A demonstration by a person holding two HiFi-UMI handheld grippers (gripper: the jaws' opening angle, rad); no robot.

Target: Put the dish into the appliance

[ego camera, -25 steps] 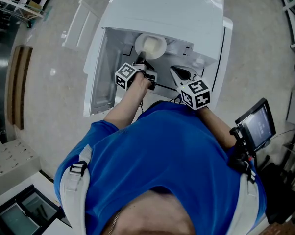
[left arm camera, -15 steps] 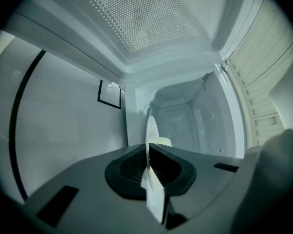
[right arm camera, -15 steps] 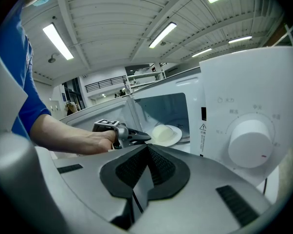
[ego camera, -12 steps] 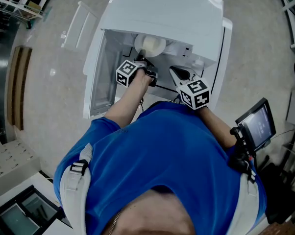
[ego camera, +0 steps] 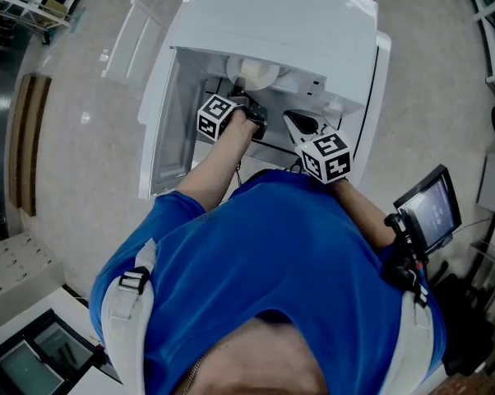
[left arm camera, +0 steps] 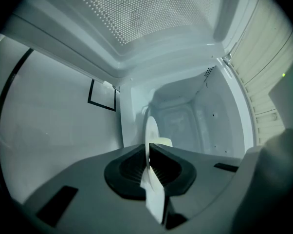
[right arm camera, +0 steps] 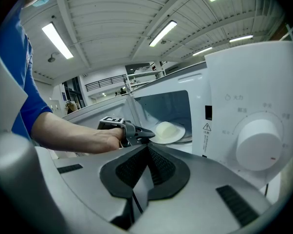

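Observation:
The dish is a white plate (ego camera: 256, 72) carrying a pale lump of food (right arm camera: 167, 129). My left gripper (ego camera: 246, 105) is shut on its near rim and holds it just inside the open white microwave (ego camera: 272, 23). In the left gripper view the plate (left arm camera: 150, 135) stands edge-on between the pads (left arm camera: 137, 167), with the oven's back wall behind it. In the right gripper view the plate (right arm camera: 168, 133) hovers over the cavity floor beyond the left gripper (right arm camera: 137, 134). My right gripper (right arm camera: 147, 147) is shut and empty, outside by the control panel.
The microwave door (ego camera: 161, 130) hangs open to the left. A big white dial (right arm camera: 256, 143) sits on the panel at the right. A small screen on a stand (ego camera: 428, 208) is at my right side, and a wooden board (ego camera: 30, 138) lies on the floor at the left.
My left gripper has pushed a little deeper into the microwave with the plate, so more of the plate is hidden under the oven's top. The right gripper has stayed put.

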